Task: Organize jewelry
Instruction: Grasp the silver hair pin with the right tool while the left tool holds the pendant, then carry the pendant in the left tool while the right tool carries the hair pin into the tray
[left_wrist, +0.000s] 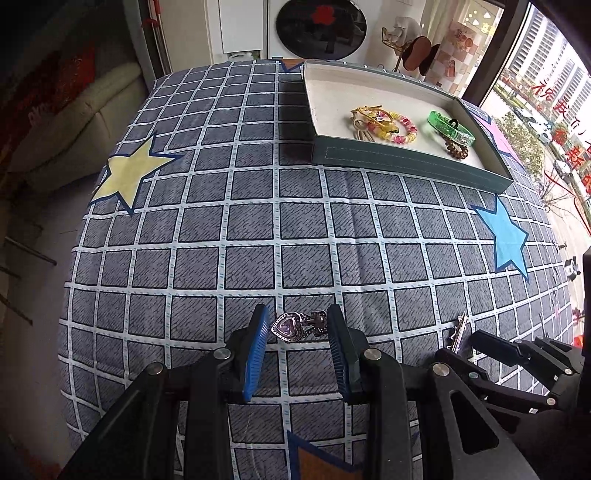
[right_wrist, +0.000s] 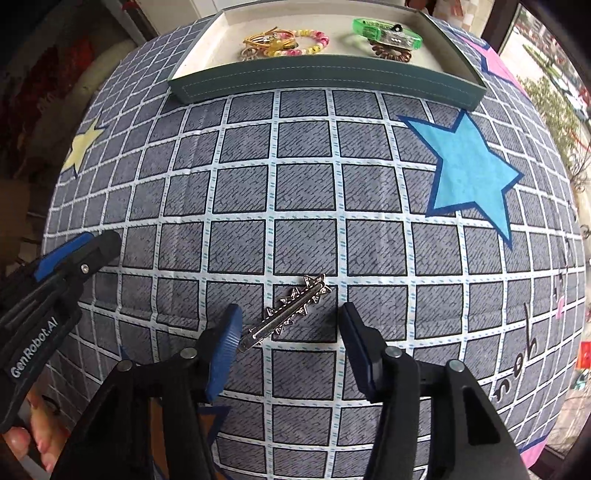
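Note:
A purple heart-shaped jewel with a dark metal setting spans the gap between the blue pads of my left gripper, which is shut on it just above the checked cloth. A silver hair clip with small stars lies slanted on the cloth between the fingers of my right gripper. The right gripper is open: one end of the clip touches the left pad and the right pad stands apart from it. The clip also shows at the right gripper's tip in the left wrist view.
A dark green tray with a cream lining stands at the far side. It holds a yellow hair tie, a pink and yellow bead bracelet, a green band and a brown coil tie. A blue star and a yellow star mark the cloth.

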